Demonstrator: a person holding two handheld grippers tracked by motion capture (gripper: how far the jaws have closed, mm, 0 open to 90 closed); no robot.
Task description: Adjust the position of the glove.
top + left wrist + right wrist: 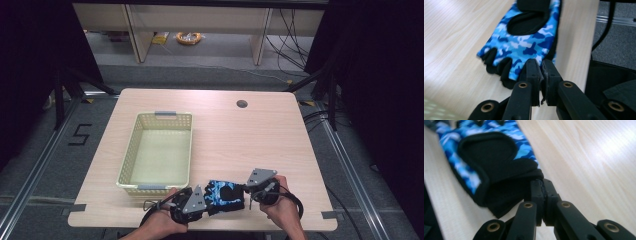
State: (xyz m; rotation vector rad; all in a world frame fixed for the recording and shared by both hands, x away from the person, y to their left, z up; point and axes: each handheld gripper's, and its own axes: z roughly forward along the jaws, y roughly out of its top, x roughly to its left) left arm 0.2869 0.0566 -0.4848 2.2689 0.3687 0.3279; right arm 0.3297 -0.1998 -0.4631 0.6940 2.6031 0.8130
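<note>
1 blue camouflage glove (226, 195), 1 cream basket (129, 160), 1 wooden table (250, 135), 2 grippers: left gripper (206, 200), right gripper (248, 188).

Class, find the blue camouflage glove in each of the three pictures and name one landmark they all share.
High view: the glove lies at the table's near edge, between the two grippers.
Left gripper view: upper middle, finger end nearest the jaws.
Right gripper view: upper left, black cuff at the jaws.
Shared landmark: the pale wooden table.

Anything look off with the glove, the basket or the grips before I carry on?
Nothing stands out. The glove lies flat near the table's front edge, left gripper pinched on its finger end, right gripper on its black cuff. The basket sits upright. The left pads look slightly frayed.
</note>
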